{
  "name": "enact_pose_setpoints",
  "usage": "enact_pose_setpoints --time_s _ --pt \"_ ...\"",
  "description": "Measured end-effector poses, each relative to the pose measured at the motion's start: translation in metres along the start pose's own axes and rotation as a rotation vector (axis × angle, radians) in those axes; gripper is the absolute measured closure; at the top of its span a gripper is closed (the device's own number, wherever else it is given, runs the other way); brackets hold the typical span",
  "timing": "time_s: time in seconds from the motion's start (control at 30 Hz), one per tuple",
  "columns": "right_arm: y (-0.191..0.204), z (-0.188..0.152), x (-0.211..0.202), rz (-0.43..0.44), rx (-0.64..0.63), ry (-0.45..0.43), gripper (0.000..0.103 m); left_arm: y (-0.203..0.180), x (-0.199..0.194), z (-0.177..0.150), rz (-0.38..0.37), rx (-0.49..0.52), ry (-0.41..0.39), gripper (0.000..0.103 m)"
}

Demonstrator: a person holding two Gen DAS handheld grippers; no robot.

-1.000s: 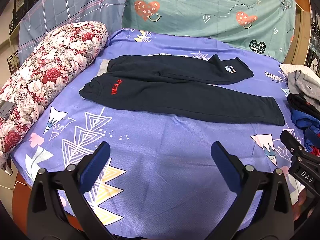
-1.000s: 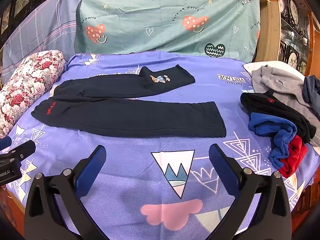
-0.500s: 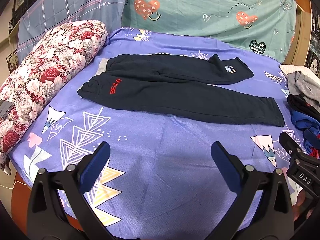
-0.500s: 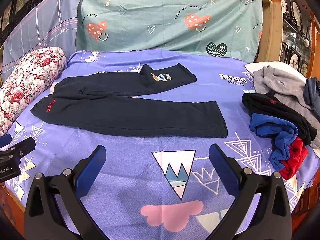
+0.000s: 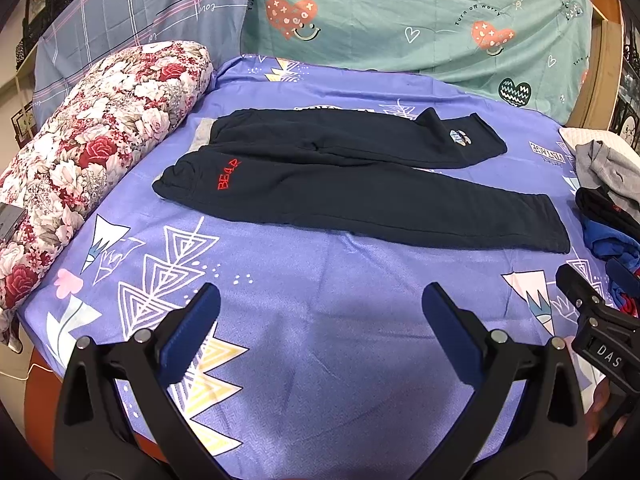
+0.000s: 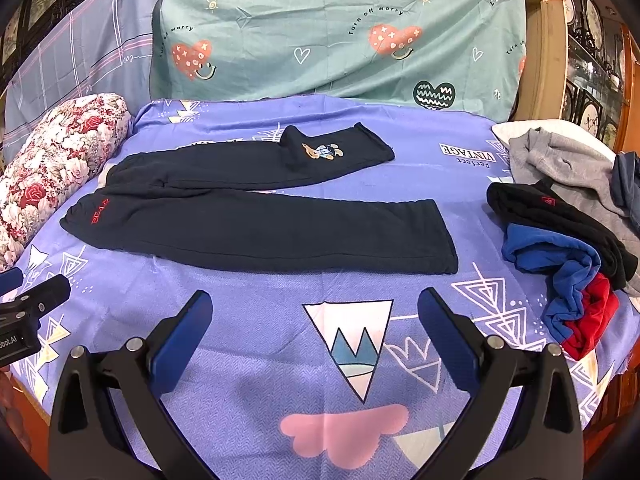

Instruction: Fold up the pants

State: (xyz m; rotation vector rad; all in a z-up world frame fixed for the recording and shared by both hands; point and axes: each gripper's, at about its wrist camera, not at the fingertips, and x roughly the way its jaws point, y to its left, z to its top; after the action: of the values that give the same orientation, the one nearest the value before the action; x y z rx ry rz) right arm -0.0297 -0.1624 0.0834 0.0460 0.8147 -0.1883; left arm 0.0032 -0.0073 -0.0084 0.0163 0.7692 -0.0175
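Dark navy pants (image 5: 352, 188) with red "BEAR" lettering lie flat on the purple bed sheet (image 5: 304, 280), waist to the left, both legs spread toward the right; they also show in the right wrist view (image 6: 256, 228). The far leg has a small cartoon patch near its cuff. My left gripper (image 5: 320, 304) is open and empty, hovering over the sheet in front of the pants. My right gripper (image 6: 314, 310) is open and empty, in front of the near leg's cuff end. Neither touches the pants.
A floral bolster pillow (image 5: 92, 152) lies along the left side. A heap of other clothes (image 6: 568, 240), grey, black, blue and red, sits at the right. A teal heart-print cloth (image 6: 340, 32) covers the headboard behind. The bed's front edge is just below both grippers.
Both grippers have drifted slightly; the pants sit a little lower in the right wrist view. Nothing was gripped or moved.
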Motion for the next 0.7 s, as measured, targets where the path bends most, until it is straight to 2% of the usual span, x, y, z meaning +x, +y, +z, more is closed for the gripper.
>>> enact_pose_setpoints --time_s 0.3,0.43,0.53,0.57,0.7 --pt "0.0 -0.001 0.006 0.002 -0.005 0.013 0.001 0.004 0.009 0.001 -0.002 0.001 0.01 0.002" --pt "-0.012 0.001 0.012 -0.003 0.017 0.031 0.001 0.024 0.025 0.01 -0.029 -0.038 0.049 0.002" --pt "-0.029 0.003 0.02 -0.049 0.039 0.047 0.001 0.053 0.054 0.018 -0.075 -0.086 0.142 0.002" --pt "-0.033 0.004 0.022 -0.057 0.045 0.054 0.001 0.07 0.068 0.022 -0.096 -0.135 0.188 0.002" --pt "-0.063 0.005 0.036 -0.111 0.104 0.097 0.001 0.125 0.102 0.032 -0.11 -0.264 0.264 0.002"
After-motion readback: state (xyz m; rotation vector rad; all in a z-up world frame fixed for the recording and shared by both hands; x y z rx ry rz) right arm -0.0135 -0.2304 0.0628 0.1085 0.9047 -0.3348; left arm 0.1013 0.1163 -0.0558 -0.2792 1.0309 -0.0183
